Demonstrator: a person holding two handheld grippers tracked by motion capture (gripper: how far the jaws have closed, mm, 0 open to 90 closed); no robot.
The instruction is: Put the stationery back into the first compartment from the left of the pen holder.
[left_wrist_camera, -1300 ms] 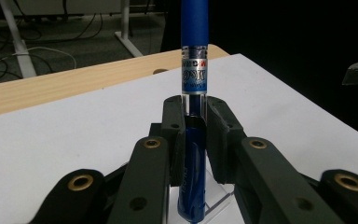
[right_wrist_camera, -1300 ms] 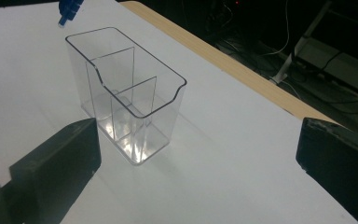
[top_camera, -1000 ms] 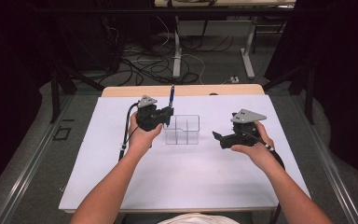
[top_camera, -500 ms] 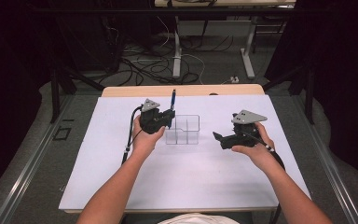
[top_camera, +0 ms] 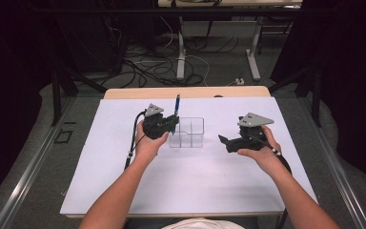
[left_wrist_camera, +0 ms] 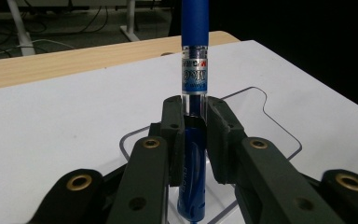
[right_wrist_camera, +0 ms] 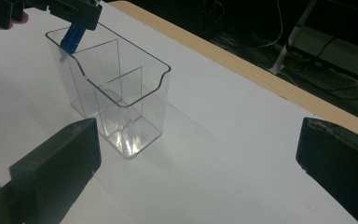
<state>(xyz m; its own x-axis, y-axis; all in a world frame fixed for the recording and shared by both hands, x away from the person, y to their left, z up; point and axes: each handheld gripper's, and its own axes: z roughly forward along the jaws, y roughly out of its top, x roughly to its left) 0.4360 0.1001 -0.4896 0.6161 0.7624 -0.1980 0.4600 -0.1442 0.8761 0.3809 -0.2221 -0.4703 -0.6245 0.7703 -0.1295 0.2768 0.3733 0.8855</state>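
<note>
The left gripper (top_camera: 170, 122) is clenched on a blue pen (left_wrist_camera: 193, 93), held upright with its long axis near vertical and its lower end dipping into the left end of a clear divided bin (right_wrist_camera: 121, 100) on the white surface (top_camera: 195, 176). The bin lies directly below the pen. The right gripper (top_camera: 225, 140), jaws spread and holding nothing, waits well apart to the bin's right.
</note>
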